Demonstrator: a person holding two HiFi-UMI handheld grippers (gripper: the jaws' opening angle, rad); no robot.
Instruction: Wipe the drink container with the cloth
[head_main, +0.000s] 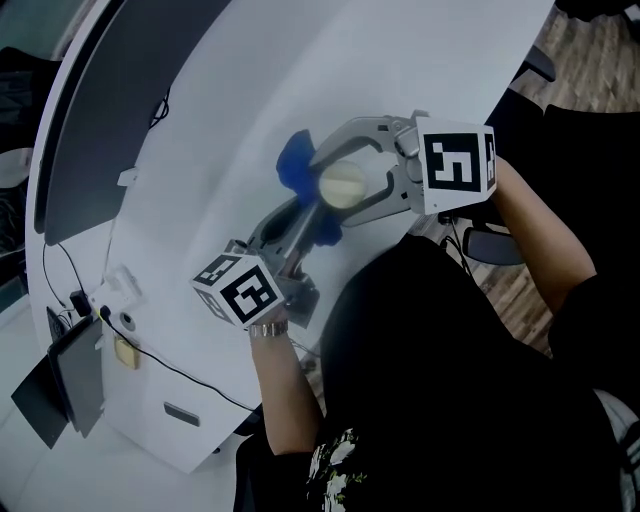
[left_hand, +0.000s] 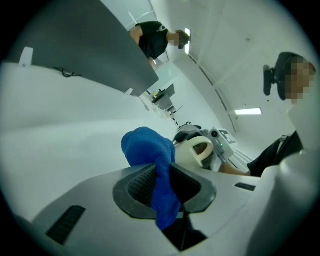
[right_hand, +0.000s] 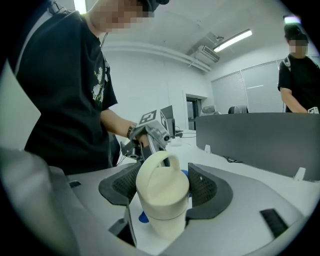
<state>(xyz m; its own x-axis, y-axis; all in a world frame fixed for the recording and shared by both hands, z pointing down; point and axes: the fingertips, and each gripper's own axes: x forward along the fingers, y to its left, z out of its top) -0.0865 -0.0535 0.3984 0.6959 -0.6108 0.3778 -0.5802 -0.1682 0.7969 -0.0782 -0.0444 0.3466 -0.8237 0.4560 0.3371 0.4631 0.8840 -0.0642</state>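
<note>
Above the desk (head_main: 200, 150), blue cloth (head_main: 297, 160) beside drink container (head_main: 343, 183).

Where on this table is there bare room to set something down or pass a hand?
Free: the white curved table's strip between the dark grey partition panel and the tools, plus its far end. Crowded: the near edge, where the blue cloth in the left tool sits beside the cream drink container in the right tool; the left end with black cables.
</note>
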